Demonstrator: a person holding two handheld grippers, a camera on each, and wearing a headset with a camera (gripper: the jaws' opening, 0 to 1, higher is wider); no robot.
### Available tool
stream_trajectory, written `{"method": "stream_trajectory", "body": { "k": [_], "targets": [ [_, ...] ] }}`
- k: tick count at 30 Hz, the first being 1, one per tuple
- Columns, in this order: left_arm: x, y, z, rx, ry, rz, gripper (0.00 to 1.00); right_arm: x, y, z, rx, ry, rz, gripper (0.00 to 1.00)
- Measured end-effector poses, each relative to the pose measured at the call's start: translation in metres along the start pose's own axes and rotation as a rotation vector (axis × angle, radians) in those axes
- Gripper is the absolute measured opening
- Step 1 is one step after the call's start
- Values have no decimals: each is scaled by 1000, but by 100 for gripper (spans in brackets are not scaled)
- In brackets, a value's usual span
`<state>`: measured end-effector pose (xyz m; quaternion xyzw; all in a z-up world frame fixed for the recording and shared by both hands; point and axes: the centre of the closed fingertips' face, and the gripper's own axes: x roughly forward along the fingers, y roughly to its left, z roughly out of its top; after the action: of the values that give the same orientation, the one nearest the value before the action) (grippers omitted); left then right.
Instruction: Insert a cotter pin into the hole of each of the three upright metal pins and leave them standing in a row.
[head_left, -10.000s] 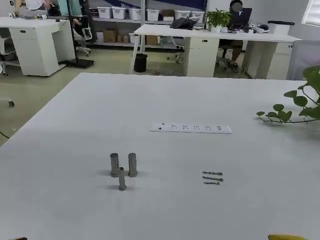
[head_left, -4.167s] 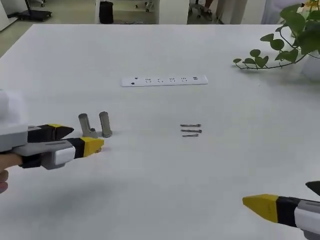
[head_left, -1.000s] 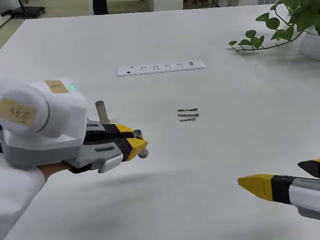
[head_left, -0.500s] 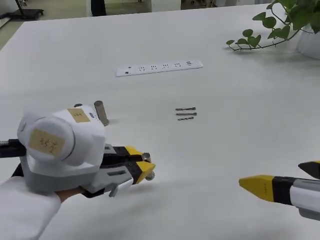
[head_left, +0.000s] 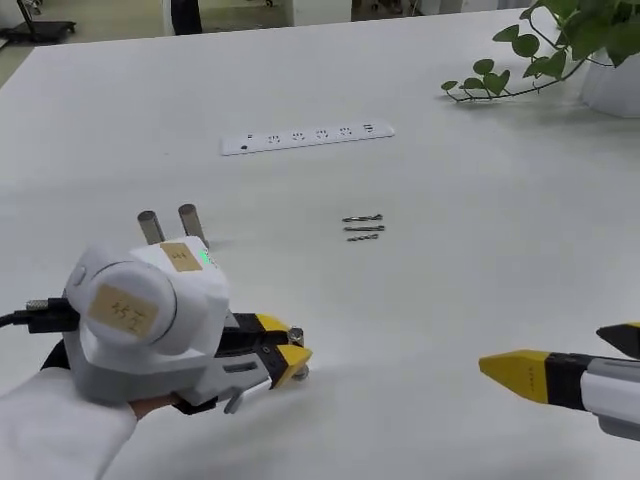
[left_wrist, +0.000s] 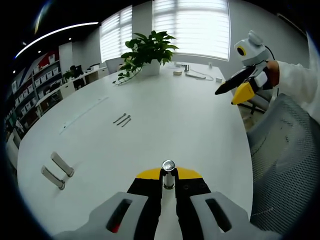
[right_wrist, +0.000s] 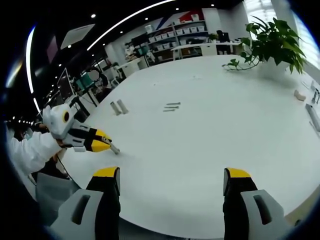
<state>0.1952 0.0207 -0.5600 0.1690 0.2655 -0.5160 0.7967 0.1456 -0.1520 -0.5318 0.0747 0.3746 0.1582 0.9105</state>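
Clamping a shiny, seemingly steel cylindrical pin (left_wrist: 168, 170): the left claw (left_wrist: 169, 176).

White table (head_left: 480, 300), bright blinded windows (left_wrist: 190, 27)

Table (head_left: 450, 300) smooth matt white. Two upright pins (head_left: 187, 222) dull grey metal; held pin (left_wrist: 168, 175) polished, glossy top. Cotter pins (head_left: 362, 228) thin bright metal. Left claw (head_left: 295, 360) smooth plastic, paper labels (head_left: 125, 308).
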Motion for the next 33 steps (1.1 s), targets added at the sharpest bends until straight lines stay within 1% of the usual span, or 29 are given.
{"method": "stream_trajectory", "body": {
  "k": [7, 8, 15, 25, 28, 32, 33],
  "targets": [
    [4, -4, -5, -1, 13, -10, 5, -1, -1, -1, 2, 1, -3, 83],
    [4, -4, -5, 7, 13, -9, 5, -1, -1, -1, 3, 1, -4, 83],
    [5, -6, -6, 15, 4, -11, 5, -2, -2, -3, 10, 1, -6, 82],
    [6, -10, -12, 3, 12, -17, 5, -3, -2, -4, 11, 0, -4, 82],
    [5, -9, -11, -9, 5, -19, 5, -3, -2, -4, 9, 1, -3, 82],
    [5, -8, -11, -8, 2, -19, 6, -3, -2, -4, 11, 0, -3, 82],
    [4, -8, -11, -19, -2, -20, 6, -3, -2, -4, 10, 1, -3, 83]
  ]
}}
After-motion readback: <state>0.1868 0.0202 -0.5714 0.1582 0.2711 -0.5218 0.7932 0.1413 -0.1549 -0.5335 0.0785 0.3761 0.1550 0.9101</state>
